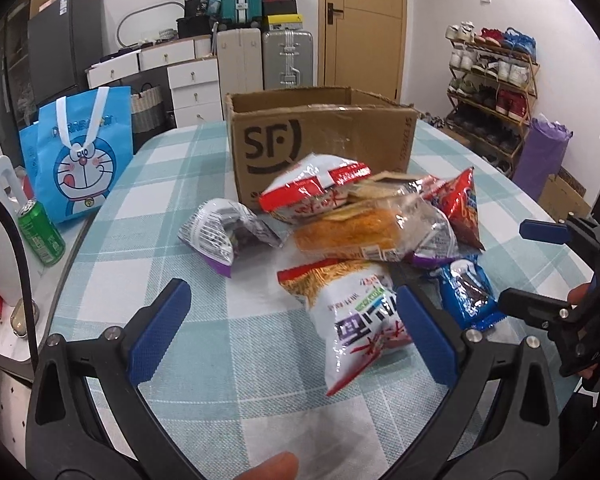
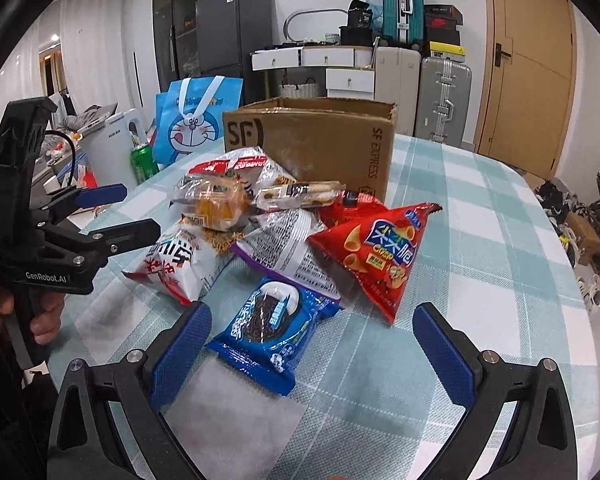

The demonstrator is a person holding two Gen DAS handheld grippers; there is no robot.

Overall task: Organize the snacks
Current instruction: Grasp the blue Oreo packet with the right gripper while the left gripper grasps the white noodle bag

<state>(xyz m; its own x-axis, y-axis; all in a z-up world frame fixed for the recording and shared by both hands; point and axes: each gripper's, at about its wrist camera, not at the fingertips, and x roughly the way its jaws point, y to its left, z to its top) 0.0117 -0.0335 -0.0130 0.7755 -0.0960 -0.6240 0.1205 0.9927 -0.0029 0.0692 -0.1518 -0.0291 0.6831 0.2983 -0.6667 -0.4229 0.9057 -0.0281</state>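
A heap of snack bags lies on the checked tablecloth (image 1: 228,408) in front of an open cardboard box (image 1: 320,136) (image 2: 312,140). My left gripper (image 1: 296,336) is open, its fingers on either side of a white and red noodle-snack bag (image 1: 356,320) (image 2: 176,264). My right gripper (image 2: 312,348) is open just short of a blue cookie pack (image 2: 268,332) (image 1: 468,292). A red triangular bag (image 2: 380,248) lies to the right. Behind are a clear pastry bag (image 1: 364,228), a purple and silver bag (image 1: 224,232) and a red and white bag (image 1: 312,188).
A blue cartoon tote bag (image 1: 80,156) and a green can (image 1: 40,232) stand off the table's left edge. Suitcases (image 1: 264,56), white drawers and a door are behind the box; a shoe rack (image 1: 492,80) stands at the right. A hand (image 2: 44,320) holds the left gripper's handle.
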